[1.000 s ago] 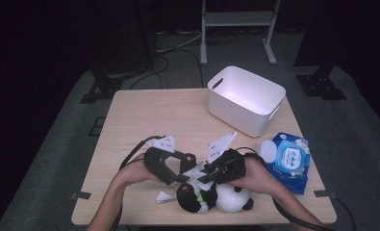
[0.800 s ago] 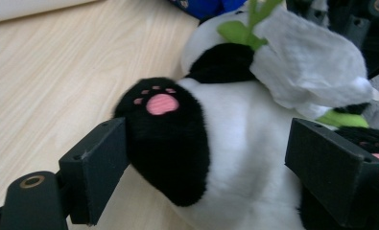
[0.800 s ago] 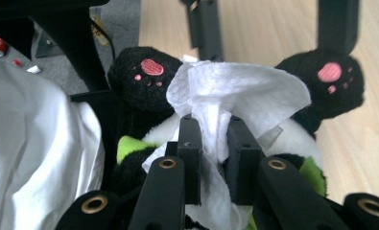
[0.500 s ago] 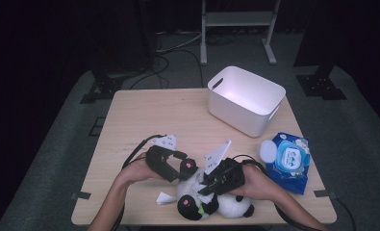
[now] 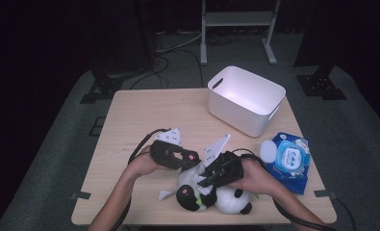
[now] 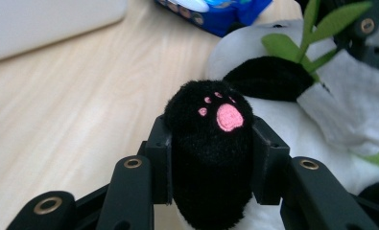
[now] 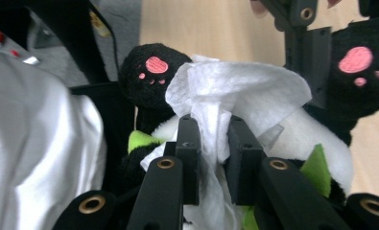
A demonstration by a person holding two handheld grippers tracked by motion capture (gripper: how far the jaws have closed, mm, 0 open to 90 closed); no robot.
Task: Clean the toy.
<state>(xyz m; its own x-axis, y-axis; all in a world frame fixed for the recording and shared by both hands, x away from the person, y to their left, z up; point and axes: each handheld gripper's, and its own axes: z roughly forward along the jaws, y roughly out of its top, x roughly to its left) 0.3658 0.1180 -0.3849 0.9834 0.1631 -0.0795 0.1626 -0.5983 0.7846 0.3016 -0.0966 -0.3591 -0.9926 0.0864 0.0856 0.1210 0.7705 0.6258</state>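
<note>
While gripping paw [image 6: 211, 143], left tool [image 6: 211, 158] lies level.

Left gripper [image 6: 211, 158]: black body, two black jaws with flat rectangular pads, brass-coloured rivets at the linkage pivots. Right gripper [image 7: 210, 158]: identical build. A black cable [image 5: 139, 147] trails from the left unit at 9 o'clock. Forearms are bare, no sleeves.

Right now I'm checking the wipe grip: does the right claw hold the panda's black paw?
No, the right claw pinches a white wipe; the left claw grips the paw.
</note>
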